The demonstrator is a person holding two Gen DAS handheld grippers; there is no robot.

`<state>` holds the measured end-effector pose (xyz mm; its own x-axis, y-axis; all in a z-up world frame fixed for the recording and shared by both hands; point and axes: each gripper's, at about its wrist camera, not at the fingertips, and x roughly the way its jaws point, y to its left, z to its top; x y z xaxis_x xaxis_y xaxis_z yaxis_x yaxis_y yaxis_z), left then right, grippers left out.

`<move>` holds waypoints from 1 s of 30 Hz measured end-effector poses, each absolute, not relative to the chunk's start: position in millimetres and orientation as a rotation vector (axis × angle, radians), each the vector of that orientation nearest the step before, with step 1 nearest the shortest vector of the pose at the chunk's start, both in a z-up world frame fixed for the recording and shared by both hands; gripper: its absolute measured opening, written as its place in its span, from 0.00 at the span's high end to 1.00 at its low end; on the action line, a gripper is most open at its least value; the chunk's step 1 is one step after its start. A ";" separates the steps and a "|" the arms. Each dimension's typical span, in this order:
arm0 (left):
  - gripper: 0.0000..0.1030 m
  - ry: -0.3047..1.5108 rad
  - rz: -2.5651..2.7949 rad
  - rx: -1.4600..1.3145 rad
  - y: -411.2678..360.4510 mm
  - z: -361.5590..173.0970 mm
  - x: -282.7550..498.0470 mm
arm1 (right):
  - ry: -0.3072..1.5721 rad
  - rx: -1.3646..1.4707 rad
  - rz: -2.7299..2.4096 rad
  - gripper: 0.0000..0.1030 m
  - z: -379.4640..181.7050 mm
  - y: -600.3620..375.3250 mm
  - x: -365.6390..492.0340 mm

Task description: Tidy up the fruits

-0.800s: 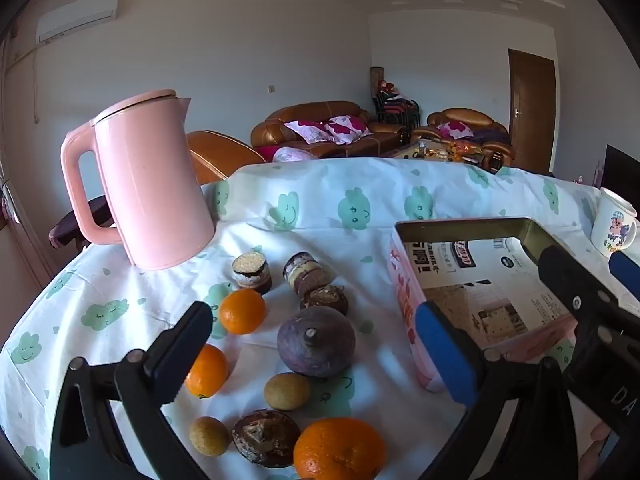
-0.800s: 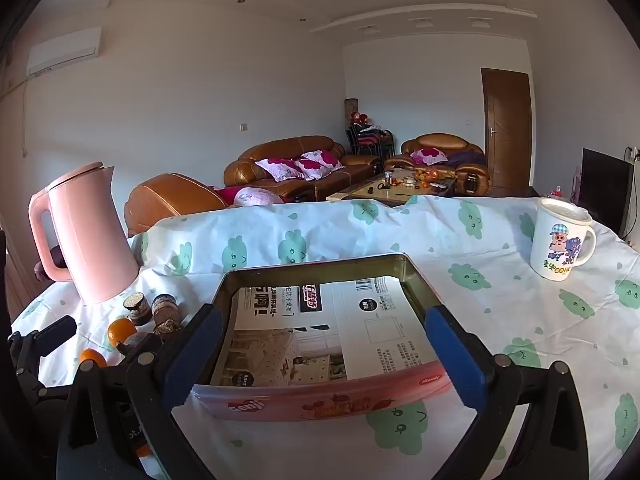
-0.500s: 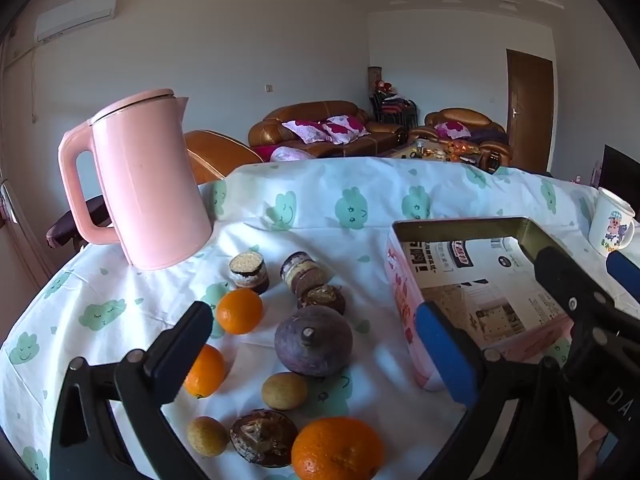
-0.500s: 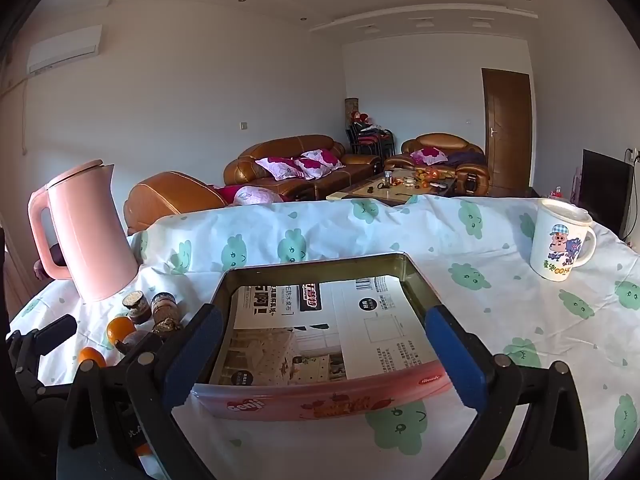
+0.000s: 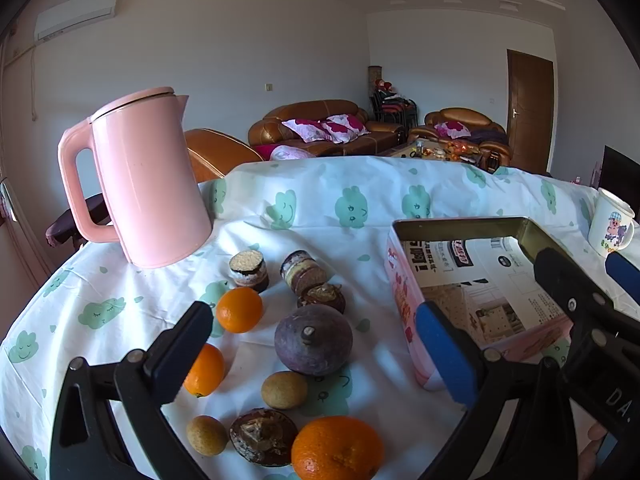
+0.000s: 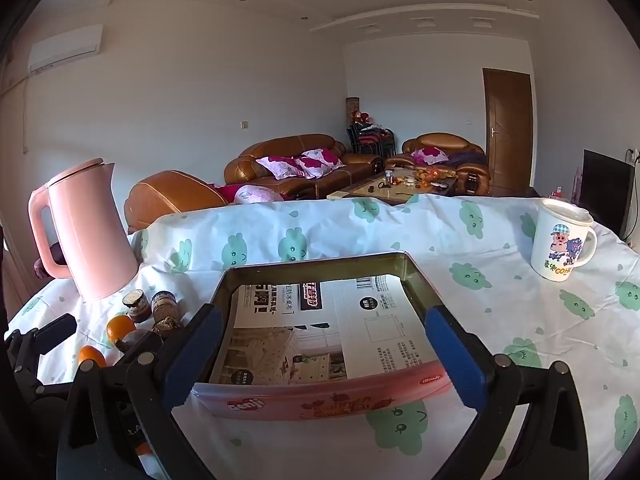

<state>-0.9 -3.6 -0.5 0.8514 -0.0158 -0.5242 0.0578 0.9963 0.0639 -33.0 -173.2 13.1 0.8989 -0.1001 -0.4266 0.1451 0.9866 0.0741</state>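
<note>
Fruit lies scattered on the cloud-print tablecloth in the left wrist view: a large purple fruit [image 5: 313,339], three oranges [image 5: 239,309] [image 5: 205,369] [image 5: 337,449], two small tan fruits [image 5: 284,389] [image 5: 207,435], and several dark brown ones [image 5: 263,442]. My left gripper [image 5: 316,354] hovers open above this pile, nothing between its fingers. A pink tin [image 6: 320,396] lined with printed paper sits to the right of the fruit. My right gripper [image 6: 320,354] stands open just in front of the tin, touching nothing. The fruit [image 6: 120,328] shows at the lower left of the right wrist view.
A tall pink kettle [image 5: 144,176] stands behind the fruit at the left. A white cartoon mug [image 6: 560,246] stands at the table's right. The right gripper's arm [image 5: 576,300] reaches over the tin's near corner. Sofas and a low table fill the room behind.
The left wrist view has shifted very slightly, with the fruit sitting a touch lower and left. The right gripper and the tin look unchanged.
</note>
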 end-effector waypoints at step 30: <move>0.00 0.556 -0.038 0.075 -3.3 -0.4 -0.2 | 0.439 0.100 -0.126 0.01 14.1 -171.4 -30.3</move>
<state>-0.2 -3.3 -0.4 0.8488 -0.0160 -0.5285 0.0565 0.9966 0.0606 -30.3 -171.4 14.1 0.8976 -0.0995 -0.4295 0.1427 0.9873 0.0694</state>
